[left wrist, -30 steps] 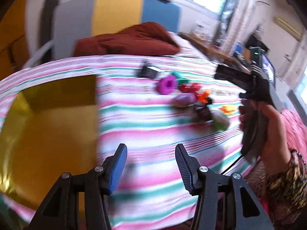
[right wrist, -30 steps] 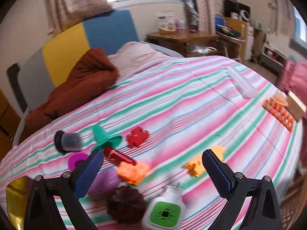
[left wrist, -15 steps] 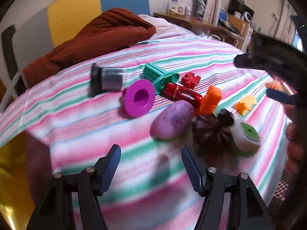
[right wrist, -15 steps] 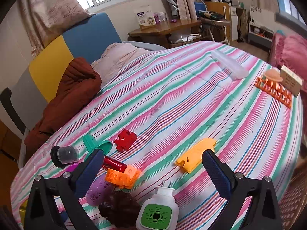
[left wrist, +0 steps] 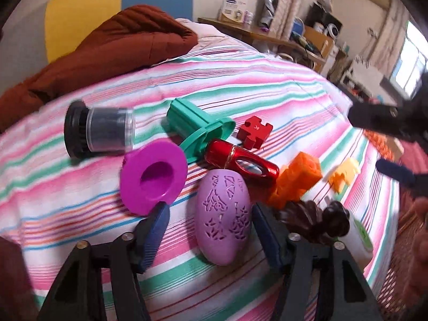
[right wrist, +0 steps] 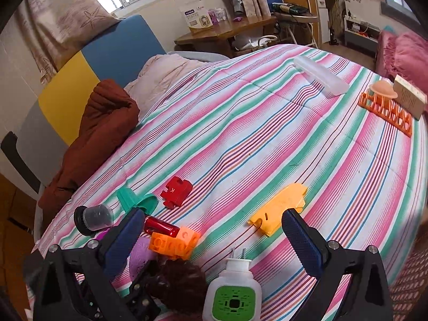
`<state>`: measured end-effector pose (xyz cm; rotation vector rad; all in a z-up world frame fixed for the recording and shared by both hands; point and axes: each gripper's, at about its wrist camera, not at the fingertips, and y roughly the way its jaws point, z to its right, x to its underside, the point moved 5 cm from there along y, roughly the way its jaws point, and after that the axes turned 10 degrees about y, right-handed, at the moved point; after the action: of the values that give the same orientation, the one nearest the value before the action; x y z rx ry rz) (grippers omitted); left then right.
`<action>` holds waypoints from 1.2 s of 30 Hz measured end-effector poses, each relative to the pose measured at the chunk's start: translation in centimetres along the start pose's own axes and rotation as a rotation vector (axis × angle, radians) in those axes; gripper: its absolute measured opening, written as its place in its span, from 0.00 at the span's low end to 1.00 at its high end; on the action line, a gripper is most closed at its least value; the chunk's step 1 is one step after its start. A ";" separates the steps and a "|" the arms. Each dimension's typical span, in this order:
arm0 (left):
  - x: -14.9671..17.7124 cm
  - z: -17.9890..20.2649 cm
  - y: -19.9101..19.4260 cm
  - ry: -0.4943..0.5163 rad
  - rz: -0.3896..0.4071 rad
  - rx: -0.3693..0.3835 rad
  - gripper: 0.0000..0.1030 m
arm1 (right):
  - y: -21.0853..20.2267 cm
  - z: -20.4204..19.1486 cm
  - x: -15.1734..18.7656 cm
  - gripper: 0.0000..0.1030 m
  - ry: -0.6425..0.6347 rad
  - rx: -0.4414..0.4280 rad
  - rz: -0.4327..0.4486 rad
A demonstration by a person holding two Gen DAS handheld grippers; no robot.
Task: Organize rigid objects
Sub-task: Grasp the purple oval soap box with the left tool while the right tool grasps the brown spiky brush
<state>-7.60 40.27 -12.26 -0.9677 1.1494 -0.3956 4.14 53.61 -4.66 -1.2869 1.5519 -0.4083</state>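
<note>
Lilac and perforated, the smooth plastic egg [left wrist: 223, 215] lies on our striped bed [left wrist: 267, 85] between the spread pads of our left tool [left wrist: 208, 230], which have just narrowed without touching it. Our right tool [right wrist: 211, 236] gapes wide, holding nothing.

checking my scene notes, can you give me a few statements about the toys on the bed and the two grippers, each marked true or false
1. The purple egg-shaped case lies between the left gripper fingers, not yet pinched. True.
2. The right gripper holds the yellow plastic piece. False: its jaws are open and empty.
3. The red puzzle piece lies apart from the orange block. True.
4. The green-faced plug-in device stands upright. False: it lies flat, prongs pointing away.
</note>
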 end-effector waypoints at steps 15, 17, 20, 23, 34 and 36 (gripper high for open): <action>4.3 -0.7 -3.3 -0.002 0.084 -0.101 0.42 | 1.0 -1.2 1.4 1.00 -0.031 -0.062 -0.090; 5.4 -0.9 -4.2 -0.024 0.093 -0.122 0.42 | 1.4 -1.3 1.9 1.00 -0.036 -0.070 -0.127; 6.7 -0.8 -5.3 -0.029 0.101 -0.148 0.42 | 1.6 -1.5 2.5 1.00 -0.054 -0.079 -0.151; 8.2 -0.5 -6.4 -0.011 0.108 -0.179 0.42 | 1.2 -2.0 2.9 1.00 -0.103 -0.076 -0.136; 11.9 -0.1 -9.0 -0.032 0.187 -0.205 0.42 | 1.4 -4.4 8.2 0.56 -0.424 -0.030 -0.215; 12.1 -0.2 -9.1 -0.036 0.194 -0.202 0.42 | 1.9 -4.3 8.1 0.48 -0.446 -0.002 -0.200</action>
<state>-1.14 26.61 -11.97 -1.0227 1.2549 -0.1072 0.39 45.89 -8.30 -1.4269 1.0549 -0.2226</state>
